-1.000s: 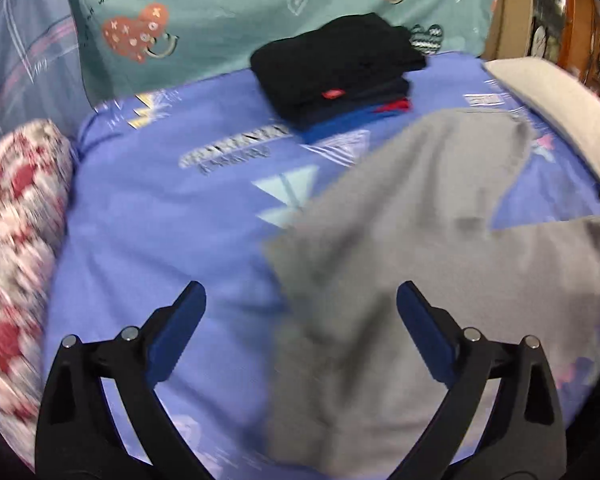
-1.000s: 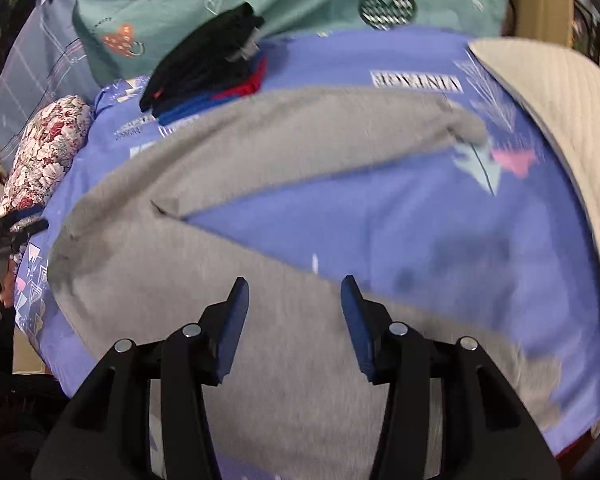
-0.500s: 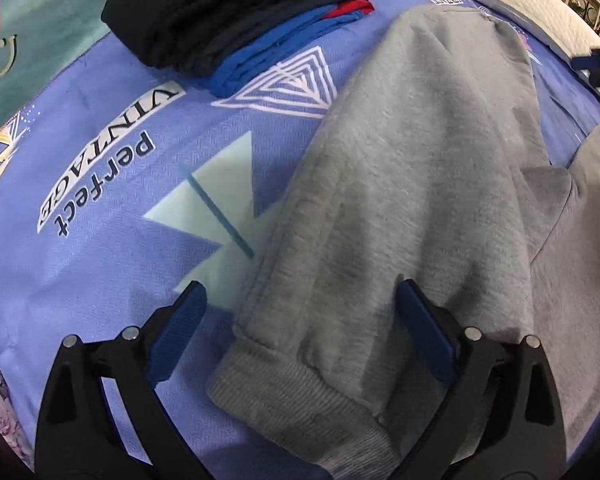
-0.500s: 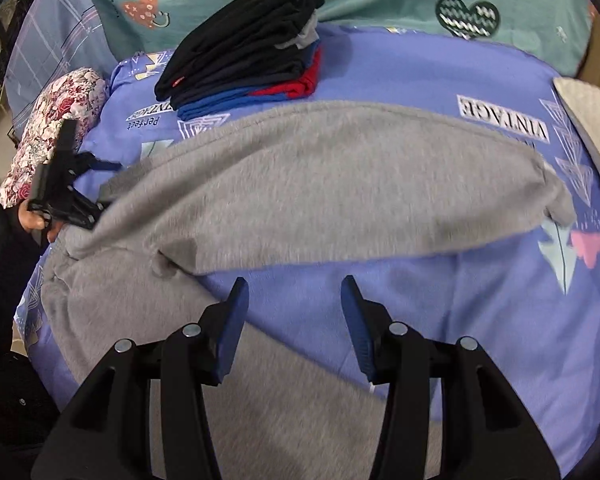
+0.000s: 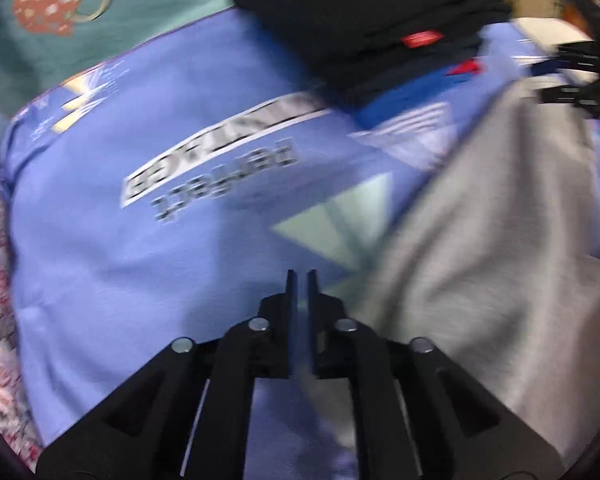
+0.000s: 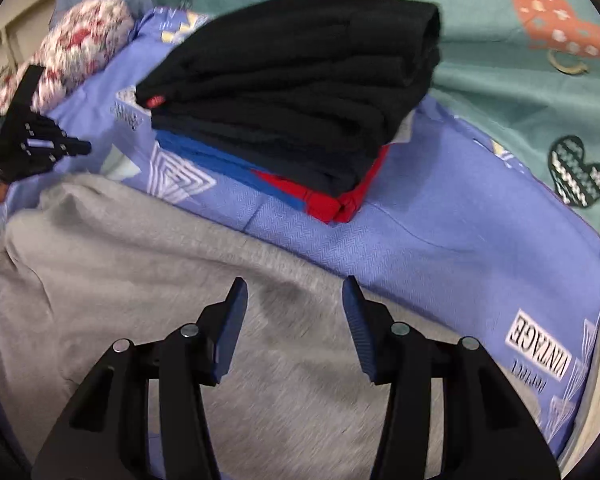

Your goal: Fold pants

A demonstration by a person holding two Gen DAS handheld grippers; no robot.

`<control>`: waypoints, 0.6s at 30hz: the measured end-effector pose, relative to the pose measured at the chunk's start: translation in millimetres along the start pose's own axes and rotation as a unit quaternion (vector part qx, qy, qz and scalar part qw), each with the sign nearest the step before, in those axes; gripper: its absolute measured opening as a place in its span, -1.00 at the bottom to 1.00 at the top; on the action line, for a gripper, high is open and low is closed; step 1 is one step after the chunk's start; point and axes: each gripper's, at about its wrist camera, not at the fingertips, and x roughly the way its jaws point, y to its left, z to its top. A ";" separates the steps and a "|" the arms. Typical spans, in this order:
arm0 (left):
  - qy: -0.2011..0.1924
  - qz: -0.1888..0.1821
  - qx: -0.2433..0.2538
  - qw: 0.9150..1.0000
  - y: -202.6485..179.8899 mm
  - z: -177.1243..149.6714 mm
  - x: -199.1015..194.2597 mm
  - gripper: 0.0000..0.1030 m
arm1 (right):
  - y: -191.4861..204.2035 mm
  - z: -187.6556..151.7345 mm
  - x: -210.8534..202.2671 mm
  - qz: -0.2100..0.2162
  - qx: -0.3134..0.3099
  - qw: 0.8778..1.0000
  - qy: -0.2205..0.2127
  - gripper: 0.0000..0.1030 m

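Observation:
The grey pants lie spread on the blue bedsheet. In the left wrist view they fill the right side, blurred. My left gripper has its jaws closed together at the pants' left edge; whether cloth is pinched between them is hidden by blur. It also shows at the far left of the right wrist view. My right gripper is open and empty, its fingertips just above the grey cloth.
A stack of folded black, blue and red clothes sits on the sheet beyond the pants, also in the left wrist view. A teal heart-print cover lies behind it. A floral pillow is at the far left.
My left gripper has gone from wide open to closed at the pant cuff edge. My right gripper moved closer to the folded stack, staying open.

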 end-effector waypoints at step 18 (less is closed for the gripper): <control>0.021 -0.149 0.072 0.986 -13.5 -2.7 2.1 0.69 | 7.2 4.2 55.4 0.002 -0.124 0.987 0.106 -0.59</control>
